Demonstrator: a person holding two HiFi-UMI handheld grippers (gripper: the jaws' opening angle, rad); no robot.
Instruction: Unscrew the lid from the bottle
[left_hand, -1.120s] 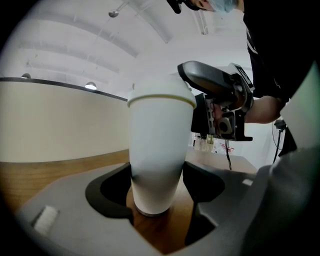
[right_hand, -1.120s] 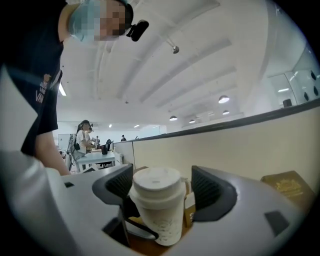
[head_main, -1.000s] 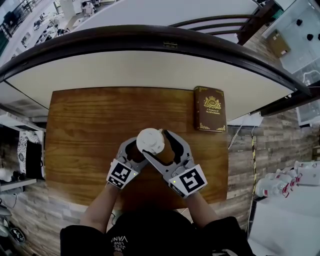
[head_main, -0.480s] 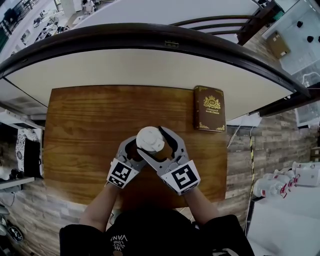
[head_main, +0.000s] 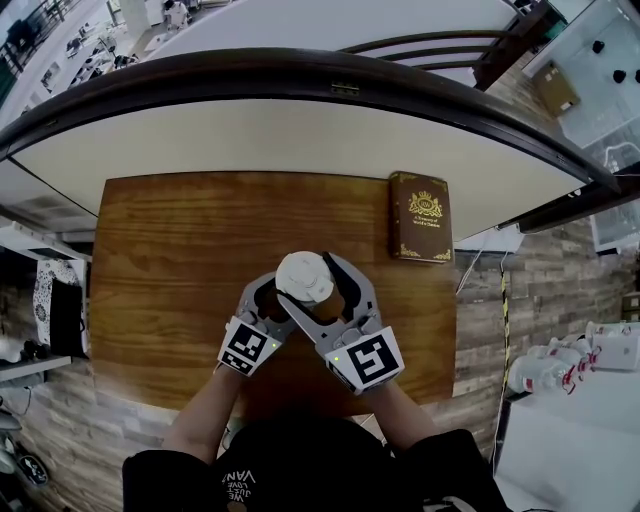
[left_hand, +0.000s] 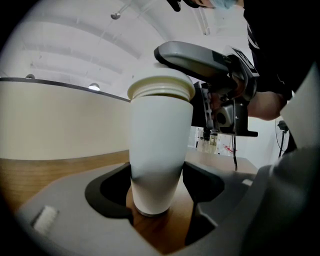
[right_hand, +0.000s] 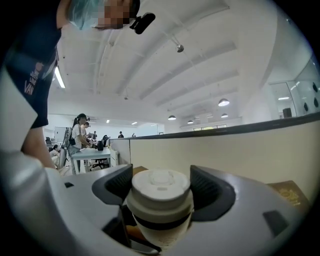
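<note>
White bottle (left_hand: 159, 150) stands upright near the front middle of the wooden surface (head_main: 170, 250), the left claw (left_hand: 156, 192) clamped round its lower body and the right claw (right_hand: 161, 192) gripping its lid (head_main: 303, 277) at the top.

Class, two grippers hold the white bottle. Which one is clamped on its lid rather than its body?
The right gripper: its jaws close on the lid at the top. The left gripper instead clamps the bottle low on its body, near the table.
</note>
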